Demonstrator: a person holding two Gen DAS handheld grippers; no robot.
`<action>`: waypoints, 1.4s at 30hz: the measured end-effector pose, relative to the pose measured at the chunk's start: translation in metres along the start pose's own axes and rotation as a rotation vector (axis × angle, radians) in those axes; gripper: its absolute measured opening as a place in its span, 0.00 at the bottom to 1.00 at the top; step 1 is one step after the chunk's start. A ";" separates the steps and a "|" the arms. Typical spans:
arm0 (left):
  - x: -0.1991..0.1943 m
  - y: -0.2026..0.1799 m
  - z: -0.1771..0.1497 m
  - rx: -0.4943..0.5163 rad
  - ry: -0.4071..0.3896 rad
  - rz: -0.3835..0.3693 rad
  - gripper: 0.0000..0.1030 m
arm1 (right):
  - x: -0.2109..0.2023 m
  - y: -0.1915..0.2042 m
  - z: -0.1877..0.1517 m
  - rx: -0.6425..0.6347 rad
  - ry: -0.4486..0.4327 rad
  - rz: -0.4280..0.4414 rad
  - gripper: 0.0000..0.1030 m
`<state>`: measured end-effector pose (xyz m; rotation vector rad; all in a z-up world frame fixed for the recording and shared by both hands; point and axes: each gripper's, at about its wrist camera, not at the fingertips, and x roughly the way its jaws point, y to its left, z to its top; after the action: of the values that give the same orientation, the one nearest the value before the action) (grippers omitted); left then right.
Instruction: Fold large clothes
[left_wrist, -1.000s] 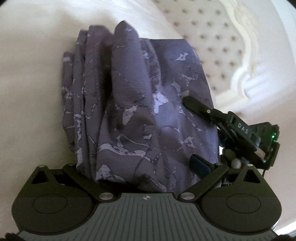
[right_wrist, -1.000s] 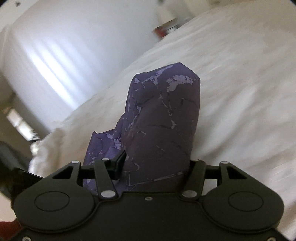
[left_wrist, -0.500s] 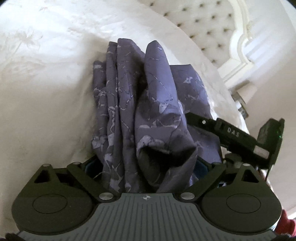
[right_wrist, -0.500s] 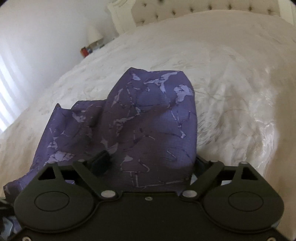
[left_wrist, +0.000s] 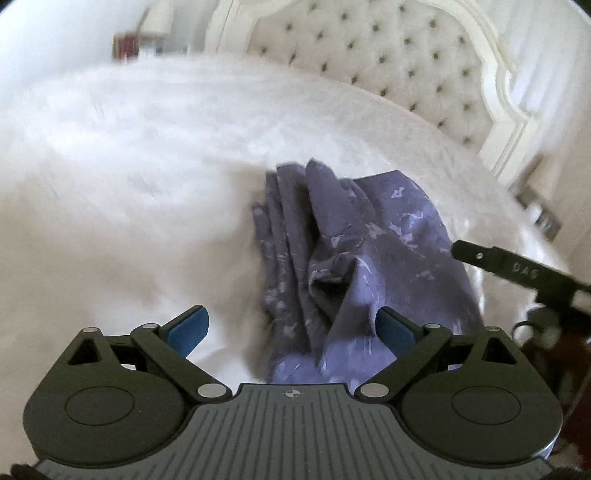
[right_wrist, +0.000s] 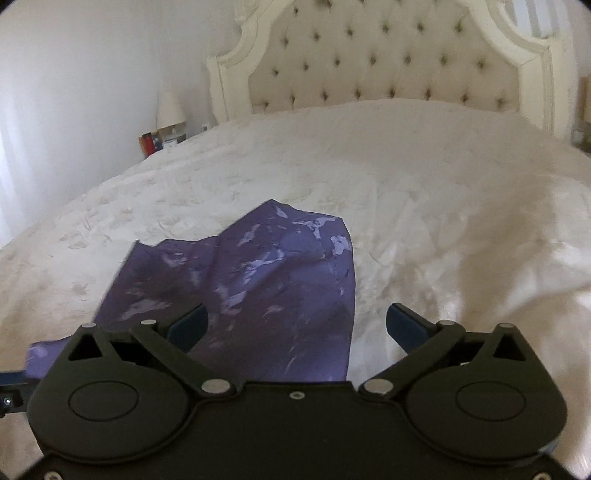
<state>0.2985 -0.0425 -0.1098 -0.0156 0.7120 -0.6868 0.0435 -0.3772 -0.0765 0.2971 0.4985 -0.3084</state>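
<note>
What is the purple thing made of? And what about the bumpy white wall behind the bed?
The purple garment looks like thin, soft woven cloth with a slight sheen: it slumps into loose folds, with pale marbled print. The headboard looks like padded cream upholstery, maybe velvet or faux leather: buttons pull it into dimples. Its frame seems painted wood.

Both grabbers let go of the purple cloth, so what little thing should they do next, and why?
Probably smooth the bunched edge. Both grippers, left and right, stand open, the right having just been opening, and the purple patterned cloth lies loose on the white bedspread, its left edge piled in ridges.
</note>
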 end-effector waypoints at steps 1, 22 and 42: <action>-0.010 -0.005 -0.001 0.021 -0.017 0.020 0.96 | -0.010 0.005 -0.003 0.007 0.002 0.000 0.99; -0.106 -0.070 -0.040 0.141 -0.033 0.180 0.95 | -0.143 0.041 -0.036 0.091 0.040 -0.059 0.99; -0.138 -0.083 -0.071 0.146 -0.046 0.257 0.95 | -0.194 0.058 -0.067 0.013 0.034 -0.130 0.99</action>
<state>0.1321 -0.0118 -0.0623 0.1902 0.6055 -0.4888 -0.1251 -0.2589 -0.0222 0.2837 0.5505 -0.4337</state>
